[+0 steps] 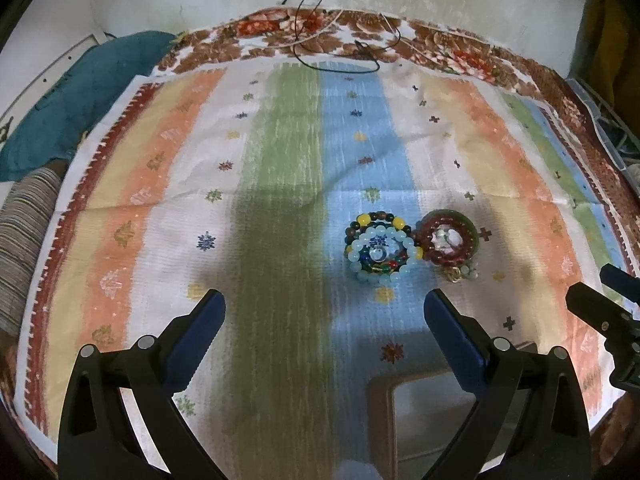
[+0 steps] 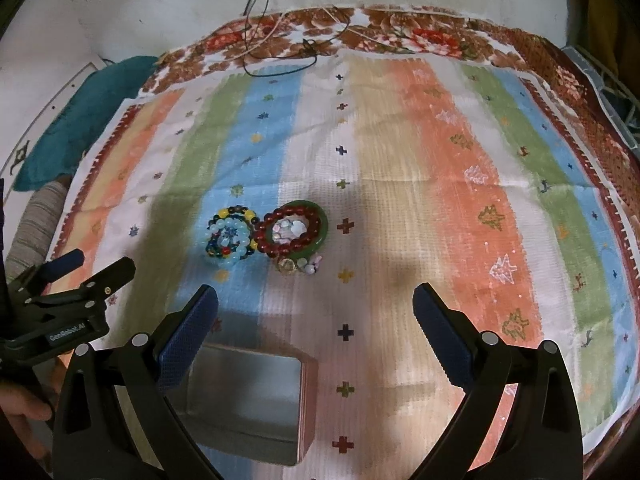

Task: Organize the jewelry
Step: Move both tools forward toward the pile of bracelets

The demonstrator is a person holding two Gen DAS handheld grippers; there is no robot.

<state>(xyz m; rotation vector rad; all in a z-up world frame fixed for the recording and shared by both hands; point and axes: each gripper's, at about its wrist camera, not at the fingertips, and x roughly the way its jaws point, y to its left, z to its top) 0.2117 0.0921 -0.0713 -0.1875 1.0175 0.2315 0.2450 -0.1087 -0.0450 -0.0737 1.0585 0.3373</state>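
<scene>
Hovering spread and empty, both grippers — left (image 1: pixel 325 312), right (image 2: pixel 316 304). Bracelets (image 2: pixel 268 236) are seen ahead, left of the right gripper — box (image 2: pixel 248 396) beneath.

Two heaps of beaded bracelets, pale-blue multicoloured (image 2: pixel 231 237) touching dark-red with green bangle (image 2: pixel 296 229), lay beyond open pink box (image 2: pixel 308 392).

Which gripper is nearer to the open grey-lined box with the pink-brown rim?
Right, by a narrow margin. The right gripper hangs just above and behind the box, which sits under its left finger. The left gripper hangs to the box's left.
</scene>
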